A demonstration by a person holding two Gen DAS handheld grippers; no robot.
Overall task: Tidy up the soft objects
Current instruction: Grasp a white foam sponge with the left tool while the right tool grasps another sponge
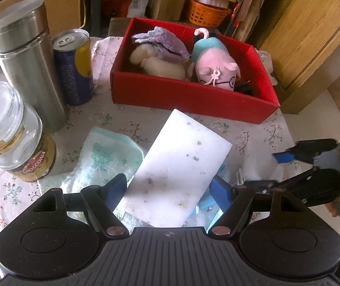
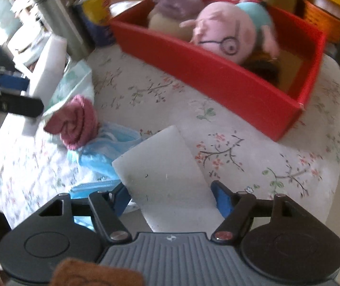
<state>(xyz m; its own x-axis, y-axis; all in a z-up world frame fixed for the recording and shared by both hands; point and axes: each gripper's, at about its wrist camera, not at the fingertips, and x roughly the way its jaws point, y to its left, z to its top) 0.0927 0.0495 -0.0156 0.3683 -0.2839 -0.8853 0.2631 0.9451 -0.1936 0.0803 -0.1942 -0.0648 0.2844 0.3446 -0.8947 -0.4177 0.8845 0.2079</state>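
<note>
The red box (image 1: 193,95) serves as landmark. Left of it stand a glass jar (image 1: 14,138) labelled "MOCCONA", a steel flask (image 1: 26,57) and a blue and yellow can (image 1: 74,66), all upright. In front of the box, toward the camera, the left gripper (image 1: 170,193) grasps a white sponge block (image 1: 179,166) between its blue pads; the block's long axis runs from the jaws up and to the right, its far end pointing at the box's front wall but short of it. Beneath it lies a pale green towel (image 1: 105,157). The box holds a purple and cream plush (image 1: 160,52) on the left and a pink pig plush with glasses (image 1: 215,64) on the right. In the right wrist view, the right gripper (image 2: 170,197) has a second white sponge (image 2: 165,166) between its pads, long axis pointing away toward the box; contact is uncertain, so I cannot tell its grip. Left of this sponge lie a blue face mask (image 2: 105,152) and a rolled pink knit (image 2: 79,121).
</note>
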